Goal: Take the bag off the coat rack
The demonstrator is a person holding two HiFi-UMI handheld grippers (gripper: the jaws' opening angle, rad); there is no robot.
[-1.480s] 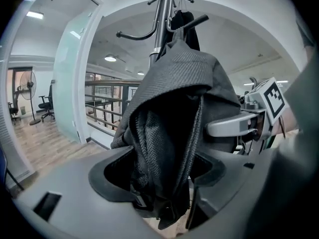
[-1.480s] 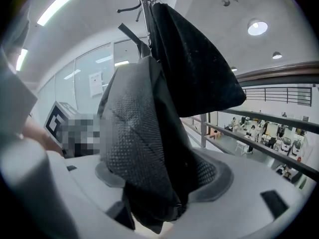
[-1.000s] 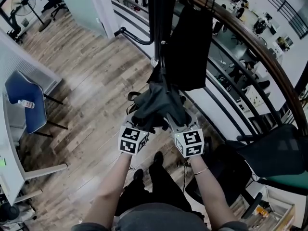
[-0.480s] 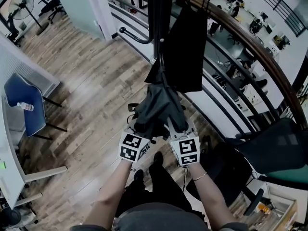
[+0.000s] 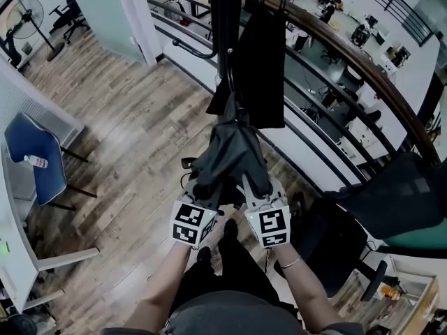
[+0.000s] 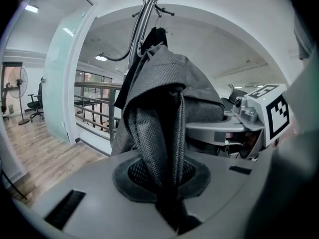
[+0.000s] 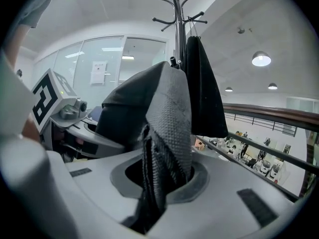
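Closing left gripper and right gripper on the bag — standing on open wood floor, crowding the railing rightward.

One coat rack up the middle, and on it I count two cloth things: one grey bag low down, one black hanging piece higher up. On the near side of the coat rack, two grippers, the left gripper and the right gripper, each closing its jaws with a fold of the grey bag between them. Left of the coat rack: one blue chair, one bottle on it, and one fan farther back.
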